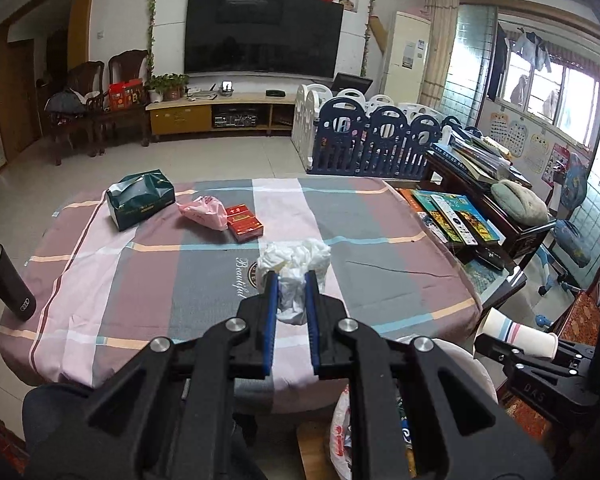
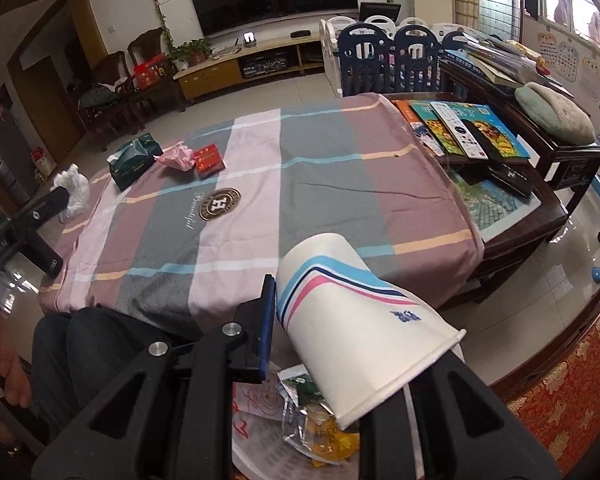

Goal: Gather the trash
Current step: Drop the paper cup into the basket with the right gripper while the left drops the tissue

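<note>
Crumpled white tissue paper (image 1: 296, 276) sits clamped between the blue-padded fingers of our left gripper (image 1: 291, 280), held up above the near part of the checked pink, grey and mauve tablecloth (image 1: 380, 248). From the right wrist view we see the same wad (image 2: 74, 190) at the tip of that gripper, off the table's left edge. A white paper cup with blue and pink stripes (image 2: 356, 320) lies tilted in our right gripper (image 2: 340, 320), its open mouth pointing down and to the right; the left blue pad presses its side, while the cup hides the right finger. The cup hangs past the near edge of the table, above a white basket (image 2: 260, 452) that holds wrappers and scraps of printed paper.

Further out on the cloth, well apart from both grippers, a crumpled pink plastic bag (image 1: 206, 212) lies touching a red cigarette box (image 1: 244, 222), with a dark green tissue pack (image 1: 140, 198) just beside them on the left. A black steel flask (image 1: 6, 280) stands upright near the cloth's left edge. To the right, a dark wooden side table (image 1: 528, 236) carries colourful books and remote controls.
</note>
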The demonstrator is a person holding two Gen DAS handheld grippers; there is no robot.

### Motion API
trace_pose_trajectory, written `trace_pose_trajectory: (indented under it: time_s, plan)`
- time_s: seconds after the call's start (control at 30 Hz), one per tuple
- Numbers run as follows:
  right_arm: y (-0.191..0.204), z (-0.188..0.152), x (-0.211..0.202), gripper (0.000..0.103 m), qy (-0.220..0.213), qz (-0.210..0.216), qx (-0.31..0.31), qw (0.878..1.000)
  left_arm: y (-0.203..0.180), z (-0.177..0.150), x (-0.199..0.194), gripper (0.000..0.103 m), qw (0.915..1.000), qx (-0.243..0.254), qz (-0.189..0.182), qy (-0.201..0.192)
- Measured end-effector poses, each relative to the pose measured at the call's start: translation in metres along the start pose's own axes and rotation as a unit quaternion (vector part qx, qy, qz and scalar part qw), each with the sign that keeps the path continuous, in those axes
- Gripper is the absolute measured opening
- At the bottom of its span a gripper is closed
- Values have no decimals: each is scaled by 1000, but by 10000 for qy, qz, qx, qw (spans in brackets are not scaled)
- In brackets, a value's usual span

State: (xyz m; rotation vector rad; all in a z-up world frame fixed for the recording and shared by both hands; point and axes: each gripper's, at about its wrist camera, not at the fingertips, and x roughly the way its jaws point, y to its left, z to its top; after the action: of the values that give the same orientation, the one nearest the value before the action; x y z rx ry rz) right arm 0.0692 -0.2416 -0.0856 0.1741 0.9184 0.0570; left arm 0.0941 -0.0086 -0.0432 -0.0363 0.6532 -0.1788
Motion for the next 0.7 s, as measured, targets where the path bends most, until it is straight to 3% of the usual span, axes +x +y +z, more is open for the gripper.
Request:
trace_pose_trajectory:
  time_s: [0.23,0.3,0.37,0.4,0.53,0.7]
  plan:
    - [-25,-48,49,21,1089,-438,147,9930,-20,0,-18,14,9995,220,-181,-146]
    - [-30,-57,64,28,1430,-532,248,9880,-24,0,-21,14,9993,268,-232,-136]
    - [-33,-63,76,60,1756,-604,344,9820,-26,-1,-21,14,9991,298,-260,-123]
    - [-34,-65,79,68,1869,-660,343,9796,-27,-2,-21,14,9991,318,-261,-115]
    - [-33,-58,67,70,1728,-817,202,9814,-29,-5,-17,14,9990,334,-301,-38]
    - [-54,-38,35,71,1059,-1005,688,9869,-39,-14,0,14,9961,413,-689,369]
